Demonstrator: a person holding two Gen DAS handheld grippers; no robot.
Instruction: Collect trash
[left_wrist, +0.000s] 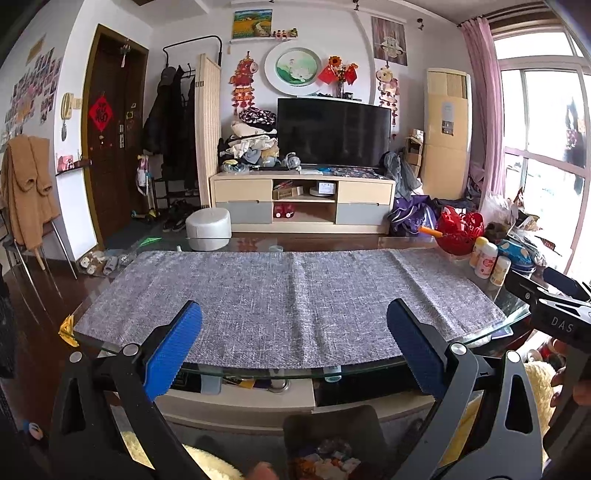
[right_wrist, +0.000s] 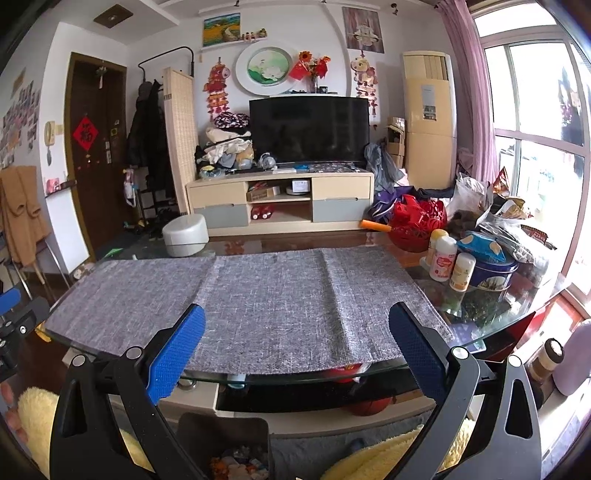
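My left gripper (left_wrist: 293, 314) is open and empty, held above the near edge of a glass table (left_wrist: 517, 317) covered by a grey mat (left_wrist: 288, 291). My right gripper (right_wrist: 297, 317) is open and empty too, over the same mat (right_wrist: 266, 299). A dark trash bin (left_wrist: 332, 439) with colourful scraps inside stands on the floor below the table's near edge; it also shows in the right wrist view (right_wrist: 229, 443). No loose trash shows on the mat. The right gripper's body (left_wrist: 554, 314) appears at the right in the left wrist view.
A red basket (right_wrist: 417, 221), several white bottles (right_wrist: 443, 258), a blue tin (right_wrist: 491, 269) and plastic bags (right_wrist: 498, 218) crowd the table's right end. A white stool (right_wrist: 184, 234) stands beyond the table. A TV cabinet (right_wrist: 280, 199) lines the far wall.
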